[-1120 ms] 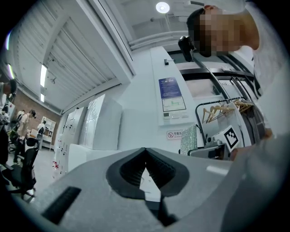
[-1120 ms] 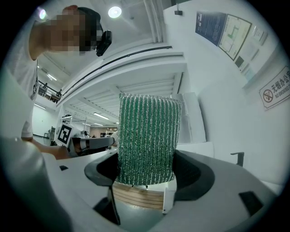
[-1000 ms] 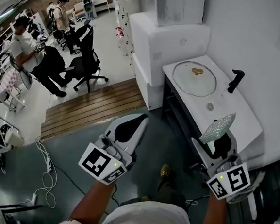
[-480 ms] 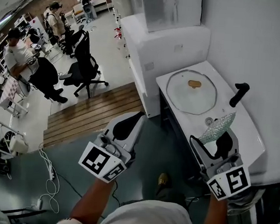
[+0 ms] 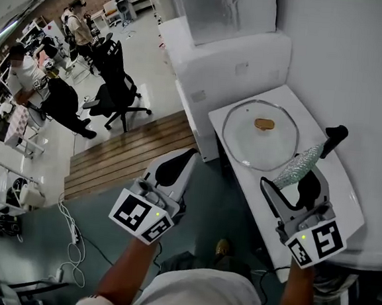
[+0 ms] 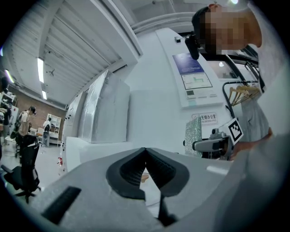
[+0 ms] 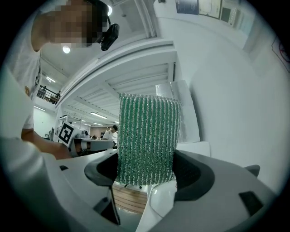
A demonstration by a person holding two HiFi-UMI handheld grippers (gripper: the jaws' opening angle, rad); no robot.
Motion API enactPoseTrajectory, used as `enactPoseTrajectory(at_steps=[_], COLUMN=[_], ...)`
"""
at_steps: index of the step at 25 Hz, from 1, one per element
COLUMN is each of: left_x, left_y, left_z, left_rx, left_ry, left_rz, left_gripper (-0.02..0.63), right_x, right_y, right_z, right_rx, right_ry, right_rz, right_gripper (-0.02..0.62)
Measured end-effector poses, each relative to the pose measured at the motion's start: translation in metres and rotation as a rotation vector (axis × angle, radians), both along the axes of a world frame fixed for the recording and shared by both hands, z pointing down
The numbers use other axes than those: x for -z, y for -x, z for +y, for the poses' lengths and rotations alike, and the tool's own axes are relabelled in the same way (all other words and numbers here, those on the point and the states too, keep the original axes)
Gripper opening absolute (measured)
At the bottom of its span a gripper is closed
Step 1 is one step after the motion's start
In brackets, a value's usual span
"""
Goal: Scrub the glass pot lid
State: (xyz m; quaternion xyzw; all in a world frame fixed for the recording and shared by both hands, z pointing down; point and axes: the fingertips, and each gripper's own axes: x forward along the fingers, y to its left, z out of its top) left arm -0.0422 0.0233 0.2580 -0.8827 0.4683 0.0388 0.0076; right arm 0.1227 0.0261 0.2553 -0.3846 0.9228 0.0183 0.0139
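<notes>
Head view: the glass pot lid (image 5: 259,134) lies flat on the white counter (image 5: 336,201). The right gripper (image 5: 296,186) is just beside the lid, and the left gripper (image 5: 175,168) is well apart from it.

Left gripper view: the jaws are clenched together with nothing between them.

Right gripper view: the jaws grasp a green scrub pad (image 7: 146,140).

One small wall sign (image 6: 203,117) reads "无烟办公室" — the bigger poster (image 6: 195,74) above it has print too fine to read.
</notes>
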Motion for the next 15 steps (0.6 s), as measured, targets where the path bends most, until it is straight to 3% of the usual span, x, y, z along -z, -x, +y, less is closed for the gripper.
enactPoseTrajectory(at_steps=[9,15], left_x=[-0.017,-0.028], left_y=[-0.003,0.002], left_z=[-0.042,-0.084], left_rx=[-0.021,-0.063], left_ry=[0.043,0.044], left_rz=[0.0,-0.016], left_gripper=[0.015,0.015], right_x=[-0.006,-0.011], right_y=[0.005,0.011], right_z=[-0.039,-0.073], right_rx=[-0.019,-0.085], right_ry=[0.026,0.037], right_rz=[0.038,0.058], right_gripper=[0.348,0.348])
